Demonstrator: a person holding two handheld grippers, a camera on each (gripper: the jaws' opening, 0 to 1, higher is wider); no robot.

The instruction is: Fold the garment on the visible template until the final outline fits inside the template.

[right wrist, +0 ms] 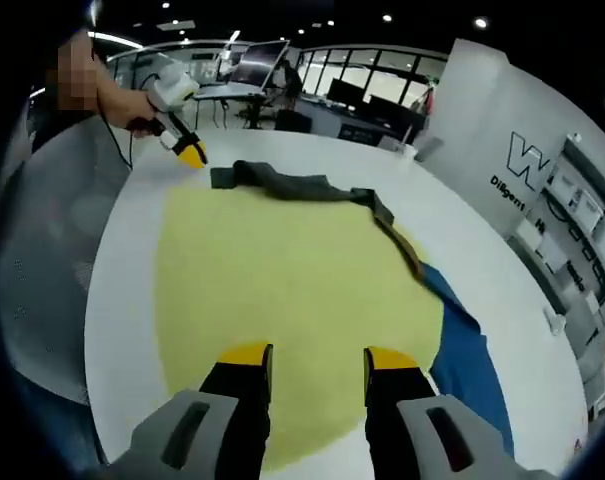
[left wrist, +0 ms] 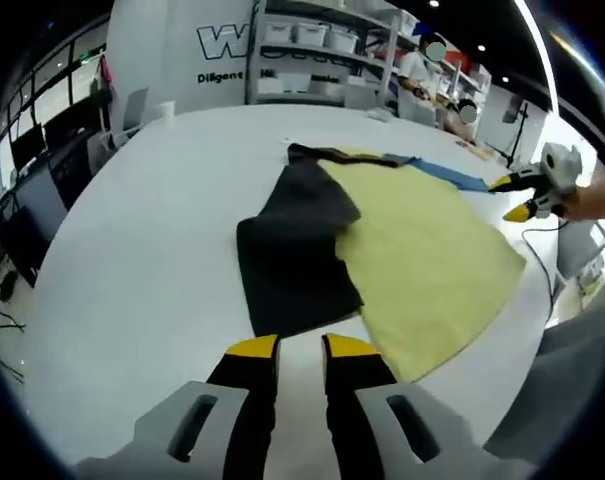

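Note:
A dark garment (left wrist: pixel 297 250) lies crumpled on the white table (left wrist: pixel 162 230), its right side overlapping the yellow template cloth (left wrist: pixel 432 260). My left gripper (left wrist: pixel 300 348) hovers just in front of the garment's near edge, its jaws a little apart with nothing between them. In the right gripper view the template (right wrist: pixel 282 280) spreads wide ahead and the garment (right wrist: pixel 292 185) bunches along its far edge. My right gripper (right wrist: pixel 319 357) is open over the template's near part and holds nothing. Each gripper also appears in the other's view, hand-held: the right gripper (left wrist: pixel 510 198) and the left gripper (right wrist: pixel 190 152).
A blue cloth (left wrist: pixel 447 175) pokes out from under the template's far side, seen as the blue cloth (right wrist: pixel 467 360) to the right of my right gripper. The table edge (right wrist: pixel 94 300) curves close by, with a person's grey clothing (right wrist: pixel 42 250) beyond it. Shelves (left wrist: pixel 322 50) stand behind the table.

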